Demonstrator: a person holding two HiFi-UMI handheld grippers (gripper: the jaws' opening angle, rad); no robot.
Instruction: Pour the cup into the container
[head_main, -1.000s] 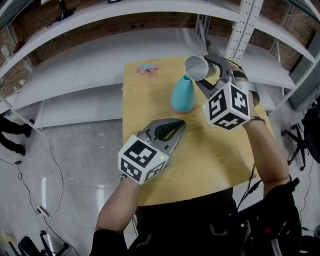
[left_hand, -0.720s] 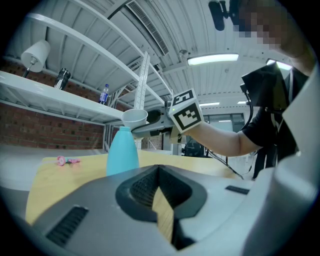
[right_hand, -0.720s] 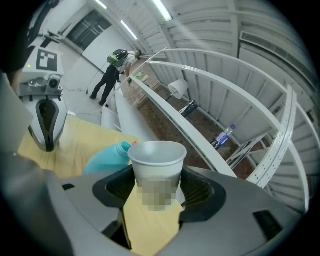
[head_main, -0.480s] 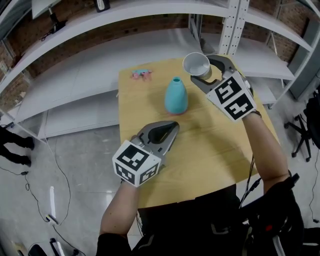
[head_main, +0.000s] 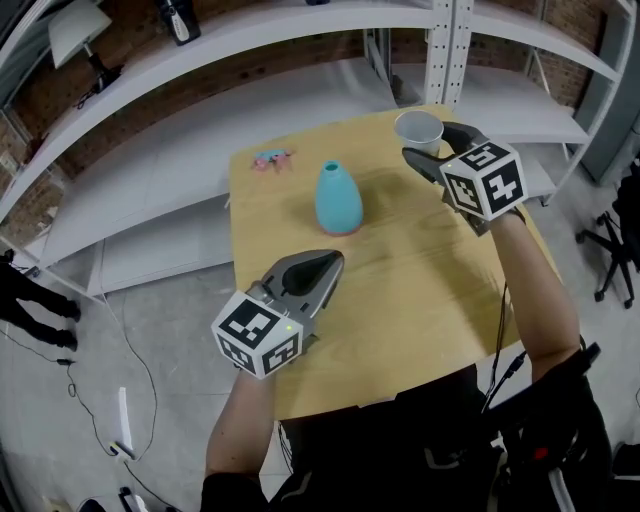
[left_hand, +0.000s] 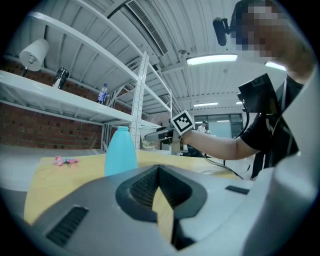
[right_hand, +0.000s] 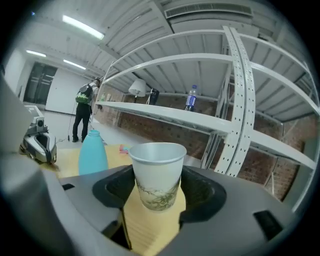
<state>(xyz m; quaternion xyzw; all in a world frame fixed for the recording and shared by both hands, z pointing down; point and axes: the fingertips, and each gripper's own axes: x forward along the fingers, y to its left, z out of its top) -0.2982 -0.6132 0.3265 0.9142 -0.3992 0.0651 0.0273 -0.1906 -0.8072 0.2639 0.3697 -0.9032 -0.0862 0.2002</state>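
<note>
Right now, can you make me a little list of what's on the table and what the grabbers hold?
table: yellow wood
cup: white paper, upright, by the far right corner
blue bottle: upright, mid-table, apart from cup
right gripper: shut on cup
left gripper: shut, empty
pink thing: small, near far left corner

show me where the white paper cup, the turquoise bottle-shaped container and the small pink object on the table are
white paper cup (right_hand: 157, 175): right gripper view, side wall
turquoise bottle-shaped container (head_main: 338, 200): head view, mid body
small pink object (head_main: 270, 158): head view, its middle
</note>
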